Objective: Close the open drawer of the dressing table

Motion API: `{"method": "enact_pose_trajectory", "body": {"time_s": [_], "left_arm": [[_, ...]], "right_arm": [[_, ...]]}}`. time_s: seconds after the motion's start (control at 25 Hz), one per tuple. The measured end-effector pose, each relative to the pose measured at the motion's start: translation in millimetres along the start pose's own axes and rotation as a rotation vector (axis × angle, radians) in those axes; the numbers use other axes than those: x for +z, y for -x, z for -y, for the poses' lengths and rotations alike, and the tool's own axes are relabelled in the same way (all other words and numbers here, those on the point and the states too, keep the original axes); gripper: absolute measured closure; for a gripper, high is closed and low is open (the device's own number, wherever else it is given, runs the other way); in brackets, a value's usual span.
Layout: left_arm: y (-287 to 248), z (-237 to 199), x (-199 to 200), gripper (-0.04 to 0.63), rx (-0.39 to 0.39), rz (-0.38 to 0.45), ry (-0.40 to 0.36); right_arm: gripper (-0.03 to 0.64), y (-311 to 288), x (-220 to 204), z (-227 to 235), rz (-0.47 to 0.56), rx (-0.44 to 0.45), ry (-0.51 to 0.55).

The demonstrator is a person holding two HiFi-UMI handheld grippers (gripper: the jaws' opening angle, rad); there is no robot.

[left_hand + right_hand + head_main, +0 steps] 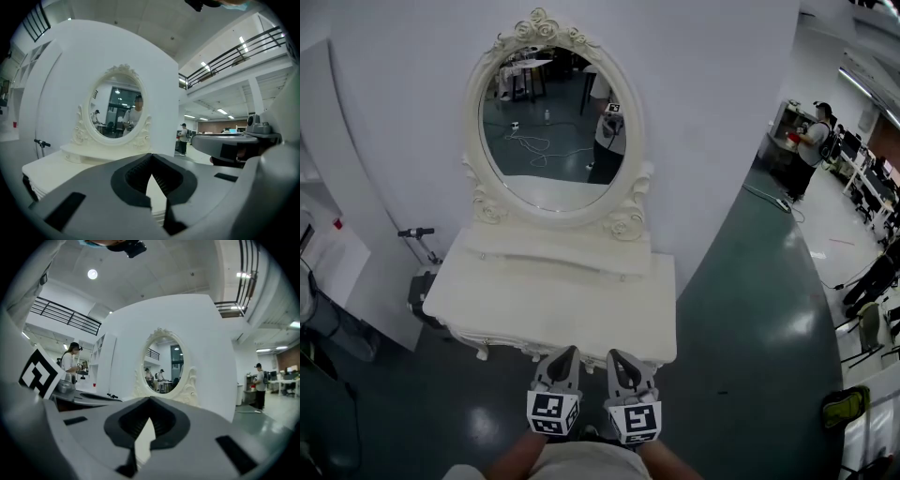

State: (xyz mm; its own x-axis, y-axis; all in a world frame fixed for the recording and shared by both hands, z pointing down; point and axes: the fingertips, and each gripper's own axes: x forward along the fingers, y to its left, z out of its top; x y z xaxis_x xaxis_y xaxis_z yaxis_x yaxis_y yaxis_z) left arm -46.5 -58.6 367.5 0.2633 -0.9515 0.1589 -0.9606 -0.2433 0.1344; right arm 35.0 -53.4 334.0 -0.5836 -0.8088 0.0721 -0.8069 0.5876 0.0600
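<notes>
Surface: white dressing table (553,292) directly ahead of both grippers, its top bare. It backs onto a white wall panel (394,112). Dark green floor (750,309) runs under and to the right of the grippers. Open hall beyond on the right, with a person (814,141) standing well off by some desks.

Orientation: the table's long side runs left to right across the front of the grippers, front edge towards them. The oval mirror (553,122) stands upright on the far side, above a low raised shelf (553,255).

Left hand-held gripper (568,352) and right hand-held gripper (615,354) sit side by side, close together, tips just at the front edge near its middle. Both point roughly level at the mirror.

Left gripper view: left hand-held gripper (151,156) clenched, tips meeting, nothing between them. Right gripper view: right hand-held gripper (150,399) likewise, clenched on nothing.

Drawer: I can't see it. The front face sits below the top's edge in the head view, and both gripper views look over the top. Can't tell its position or contents.
</notes>
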Motion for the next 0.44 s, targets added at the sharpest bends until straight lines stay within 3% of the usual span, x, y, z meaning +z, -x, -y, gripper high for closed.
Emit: {"method": "enact_pose_trajectory", "body": {"time_s": [0.44], "left_arm": [[-5,20,-2,0.588,-0.013,0.009,0.01]], "right_arm": [[0.601,8,3,14,0.016,-0.003,0.0]]}}
